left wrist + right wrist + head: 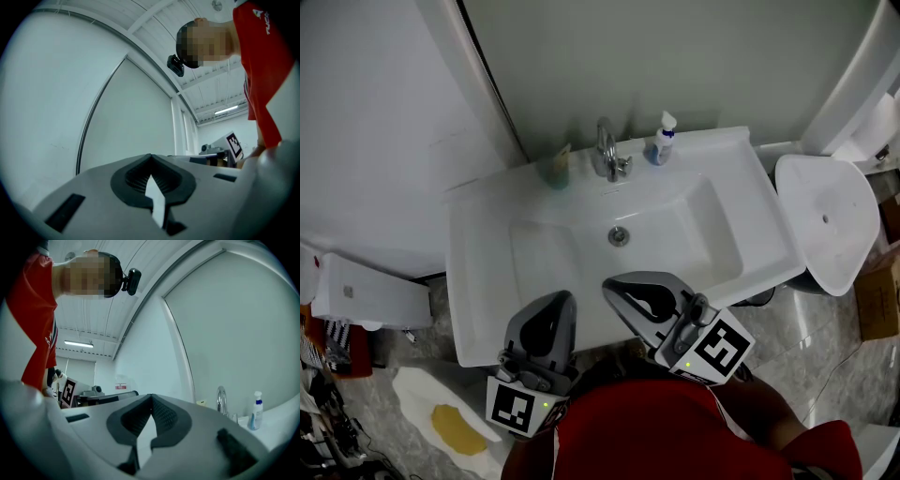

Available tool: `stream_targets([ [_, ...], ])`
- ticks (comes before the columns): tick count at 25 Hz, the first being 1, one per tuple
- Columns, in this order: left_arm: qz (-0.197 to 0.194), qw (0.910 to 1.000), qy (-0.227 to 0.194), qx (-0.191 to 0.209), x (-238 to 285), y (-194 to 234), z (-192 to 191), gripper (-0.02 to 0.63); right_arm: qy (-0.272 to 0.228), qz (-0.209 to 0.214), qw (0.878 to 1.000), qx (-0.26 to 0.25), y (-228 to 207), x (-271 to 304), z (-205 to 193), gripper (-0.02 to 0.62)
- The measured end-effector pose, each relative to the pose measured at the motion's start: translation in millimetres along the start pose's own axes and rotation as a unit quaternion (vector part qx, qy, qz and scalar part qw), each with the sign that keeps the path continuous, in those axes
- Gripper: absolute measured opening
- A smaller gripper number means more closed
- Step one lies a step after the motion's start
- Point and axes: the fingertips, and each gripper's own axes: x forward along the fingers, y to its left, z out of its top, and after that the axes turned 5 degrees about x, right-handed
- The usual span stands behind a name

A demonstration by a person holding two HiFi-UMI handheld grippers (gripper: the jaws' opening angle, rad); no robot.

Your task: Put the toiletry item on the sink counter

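A small white-and-blue pump bottle (661, 141) stands upright at the back of the white sink counter (483, 281), just right of the chrome faucet (607, 150). A pale green item (558, 169) sits left of the faucet. My left gripper (562, 298) hangs over the counter's front edge, jaws shut and empty. Beside it my right gripper (611, 286) is over the basin's front rim, also shut with nothing in it. In the right gripper view the faucet (221, 400) and bottle (255, 411) show far ahead of the shut jaws (150, 398). The left gripper (151, 158) faces the wall.
A white toilet (825, 220) stands right of the sink, with a cardboard box (877, 300) on the floor beyond it. A white box-like unit (370, 291) sits at the left. A white plate-like thing with a yellow patch (455, 427) lies on the floor.
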Motion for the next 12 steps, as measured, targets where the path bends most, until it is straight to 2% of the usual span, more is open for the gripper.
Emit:
stream_targets([
  [12, -0.012, 0.9999, -0.008, 0.001, 4.0, -2.3, 1.2, 0.017, -0.007, -0.002, 1.000, -0.005, 2.4, 1.3, 6.7, 0.028],
])
